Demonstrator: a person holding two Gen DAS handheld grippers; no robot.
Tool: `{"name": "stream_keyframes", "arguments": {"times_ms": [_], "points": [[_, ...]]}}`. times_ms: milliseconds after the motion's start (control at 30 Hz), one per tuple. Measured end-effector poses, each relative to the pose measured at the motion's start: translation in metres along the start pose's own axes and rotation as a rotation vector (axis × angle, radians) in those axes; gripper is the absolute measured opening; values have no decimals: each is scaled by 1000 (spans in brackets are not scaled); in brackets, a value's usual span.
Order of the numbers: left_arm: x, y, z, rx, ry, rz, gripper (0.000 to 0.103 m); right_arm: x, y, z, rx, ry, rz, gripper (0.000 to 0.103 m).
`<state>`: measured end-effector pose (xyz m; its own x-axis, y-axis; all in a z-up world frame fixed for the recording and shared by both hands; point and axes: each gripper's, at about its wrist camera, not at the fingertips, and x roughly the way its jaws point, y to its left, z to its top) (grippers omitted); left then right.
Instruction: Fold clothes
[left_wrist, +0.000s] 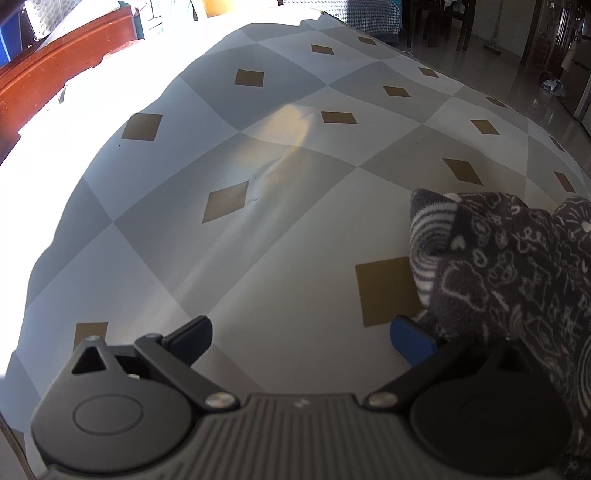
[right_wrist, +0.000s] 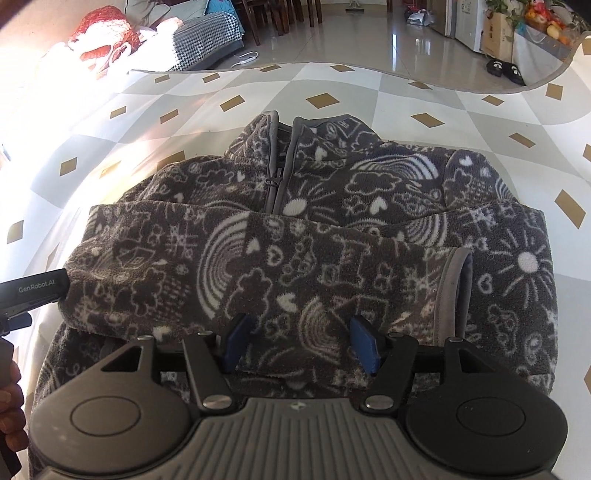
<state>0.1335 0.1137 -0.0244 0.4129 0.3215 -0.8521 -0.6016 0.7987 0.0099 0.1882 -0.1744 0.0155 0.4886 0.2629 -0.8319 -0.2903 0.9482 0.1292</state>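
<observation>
A dark grey fleece jacket (right_wrist: 314, 229) with white doodle print lies on the checked cloth (right_wrist: 332, 99), collar and zip pointing away. One sleeve is folded across its front, the cuff (right_wrist: 454, 291) at the right. My right gripper (right_wrist: 300, 326) stands open just over the near edge of that sleeve, with fabric lying between its blue pads but not pinched. In the left wrist view, the jacket's edge (left_wrist: 509, 266) bulges at the right. My left gripper (left_wrist: 299, 332) is open over the bare cloth (left_wrist: 258, 221), its right finger (left_wrist: 410, 339) beside the fleece. Its body (right_wrist: 33, 288) shows at the jacket's left side.
A hand (right_wrist: 9, 398) shows at the left edge. Behind the cloth's far edge are a houndstooth-covered sofa (right_wrist: 207, 40), a red and white item (right_wrist: 107, 29), chairs and shiny floor tiles (right_wrist: 369, 40). A red-brown wooden board (left_wrist: 55, 70) stands at the far left.
</observation>
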Motion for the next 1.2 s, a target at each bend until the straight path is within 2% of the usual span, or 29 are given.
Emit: {"name": "stream_keyframes", "arguments": {"times_ms": [67, 167, 300, 500, 900, 1133, 1200], "points": [[-4, 3, 3, -26, -6, 2, 103, 0, 0, 0, -3, 2, 0, 62], [-19, 5, 10, -38, -75, 25, 103, 1, 1, 0, -6, 3, -1, 63], [-32, 5, 18, -73, -111, -62, 103, 2, 3, 0, -16, 2, -6, 65], [-22, -14, 13, -6, -78, -147, 103, 3, 6, -1, -29, -1, -18, 68], [-4, -46, -10, 184, -160, -89, 103, 4, 12, -4, -56, -13, -27, 75], [9, -42, -7, 146, -125, -134, 103, 6, 15, -6, -74, -26, -35, 79], [9, -44, -7, 154, -131, -127, 103, 6, 16, -7, -77, -30, -37, 80]]}}
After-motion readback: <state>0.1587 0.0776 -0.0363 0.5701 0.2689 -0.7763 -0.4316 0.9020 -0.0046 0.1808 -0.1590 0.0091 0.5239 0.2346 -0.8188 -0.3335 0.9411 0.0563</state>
